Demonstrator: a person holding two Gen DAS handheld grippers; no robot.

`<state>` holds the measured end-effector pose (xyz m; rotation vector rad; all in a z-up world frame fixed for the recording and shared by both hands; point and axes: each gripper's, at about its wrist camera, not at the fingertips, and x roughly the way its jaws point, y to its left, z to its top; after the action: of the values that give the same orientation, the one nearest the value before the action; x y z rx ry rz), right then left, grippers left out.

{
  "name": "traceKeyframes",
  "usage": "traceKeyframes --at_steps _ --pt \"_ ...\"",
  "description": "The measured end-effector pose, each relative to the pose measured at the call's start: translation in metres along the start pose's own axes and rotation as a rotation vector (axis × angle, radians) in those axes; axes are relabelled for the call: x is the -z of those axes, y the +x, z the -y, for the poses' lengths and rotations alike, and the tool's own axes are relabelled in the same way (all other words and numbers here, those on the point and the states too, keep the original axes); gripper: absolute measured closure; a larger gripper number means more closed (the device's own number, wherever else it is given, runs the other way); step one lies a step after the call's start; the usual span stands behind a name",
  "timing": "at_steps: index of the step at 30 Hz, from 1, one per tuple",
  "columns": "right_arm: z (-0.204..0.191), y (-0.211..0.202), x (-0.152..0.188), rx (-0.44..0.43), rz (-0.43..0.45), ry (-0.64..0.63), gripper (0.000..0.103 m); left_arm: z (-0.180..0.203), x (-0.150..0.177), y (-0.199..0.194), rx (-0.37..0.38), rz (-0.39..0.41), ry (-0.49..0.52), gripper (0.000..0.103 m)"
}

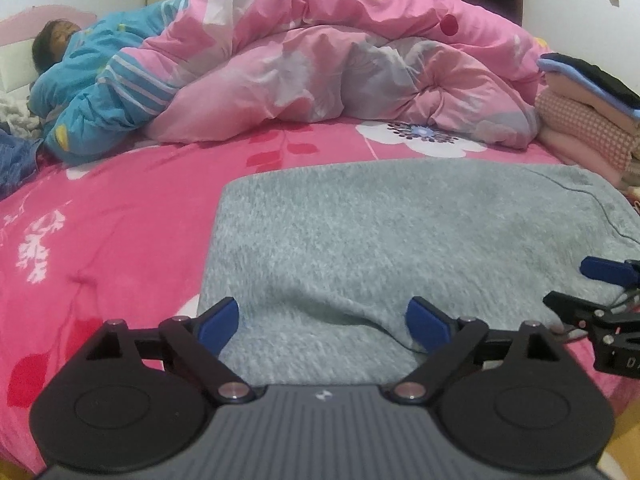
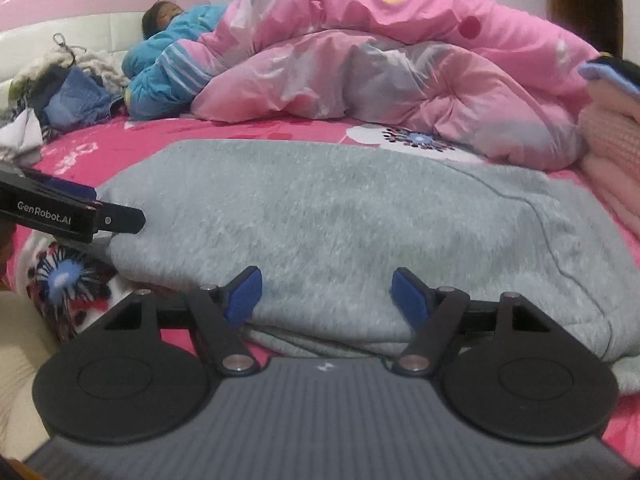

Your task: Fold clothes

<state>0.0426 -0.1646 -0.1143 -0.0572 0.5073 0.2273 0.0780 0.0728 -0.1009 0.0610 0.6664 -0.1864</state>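
From the left wrist, a grey fleece garment (image 1: 400, 232) is seen lying flat on a pink flowered bedsheet (image 1: 120, 208), folded into a broad, roughly rectangular shape. The left gripper (image 1: 322, 326) is held low over the garment's near edge with its jaws spread wide — the blue pads (image 1: 218, 326) stand apart on either side of a shallow wrinkle, and nothing is gripped between them. At the right edge the right gripper (image 1: 600, 280) is seen from the side, close over the same cloth. Behind, a pink quilt (image 1: 340, 60) is heaped up, with a person under a blue cover (image 1: 100, 80) at its left end and a stack of folded clothes (image 1: 588, 112) at the right.

From the right wrist, the grey garment (image 2: 340, 216) fills the middle of the picture. The right gripper (image 2: 326, 298) is held over its near folded edge, jaws open and empty — the cloth is not pinched. The left gripper (image 2: 80, 212) reaches in from the left. A loose pile of clothes (image 2: 60, 92) is seen at the far left.
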Motion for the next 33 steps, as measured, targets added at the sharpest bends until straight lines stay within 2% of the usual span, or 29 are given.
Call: traceKeyframes --at_steps 5,9,13,16,20,21,22,24,27,33 --pt "0.001 -0.002 -0.002 -0.001 -0.010 0.003 0.029 -0.002 -0.002 -0.005 -0.006 0.005 -0.028 0.010" --pt "0.004 -0.020 -0.014 0.031 0.044 -0.015 0.027 0.000 -0.011 -0.023 -0.015 0.053 -0.020 0.011" --pt "0.019 -0.042 -0.031 0.132 0.124 -0.018 0.024 0.008 -0.023 -0.035 -0.006 0.110 0.008 0.011" --pt "0.035 -0.048 -0.038 0.228 0.144 -0.006 0.021 0.019 -0.030 -0.026 0.011 0.091 0.025 0.010" --pt "0.055 -0.022 -0.023 0.265 -0.003 0.040 0.010 0.031 -0.023 0.011 0.007 -0.048 0.018 0.007" --pt "0.059 -0.010 -0.015 0.259 -0.067 0.057 0.009 0.033 -0.021 0.020 0.005 -0.082 0.008 0.004" --pt "0.062 -0.001 -0.008 0.253 -0.110 0.069 0.008 0.033 -0.020 0.020 0.000 -0.073 -0.003 0.002" --pt "0.059 -0.002 -0.003 0.262 -0.081 0.046 0.005 0.036 -0.022 0.020 -0.015 -0.078 -0.006 0.001" --pt "0.064 -0.002 -0.007 0.250 -0.102 0.061 0.001 0.035 -0.027 0.021 -0.030 -0.114 -0.023 0.000" --pt "0.071 -0.003 -0.011 0.214 -0.139 0.071 0.001 0.037 -0.032 0.022 -0.053 -0.164 -0.046 0.000"
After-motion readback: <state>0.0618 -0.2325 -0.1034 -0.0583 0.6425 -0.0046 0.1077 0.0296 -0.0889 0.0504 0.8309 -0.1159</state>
